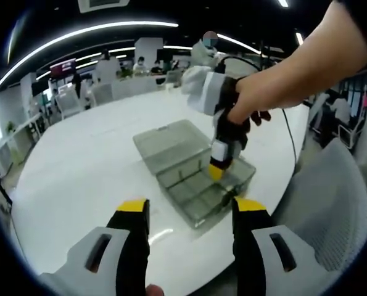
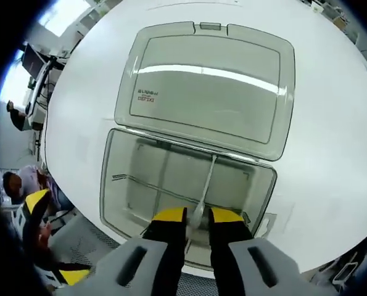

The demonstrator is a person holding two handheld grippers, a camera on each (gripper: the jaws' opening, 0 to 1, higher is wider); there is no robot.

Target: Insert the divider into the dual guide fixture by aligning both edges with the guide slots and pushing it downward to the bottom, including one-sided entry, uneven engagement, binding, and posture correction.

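The right claw [image 2: 197,216] is pinching the near end of the thin translucent divider [image 2: 206,182], which is standing across the open clear box [image 2: 109,185] on the white surface [image 2: 331,142]. The left claw [image 1: 188,213] is hanging wide and empty, well back. The divider looks light, stiff and slippery, so gripping its top edge seems best.

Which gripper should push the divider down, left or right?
Right. The right gripper is already closed on the divider inside the open clear box. The left gripper hangs open, short of the box.
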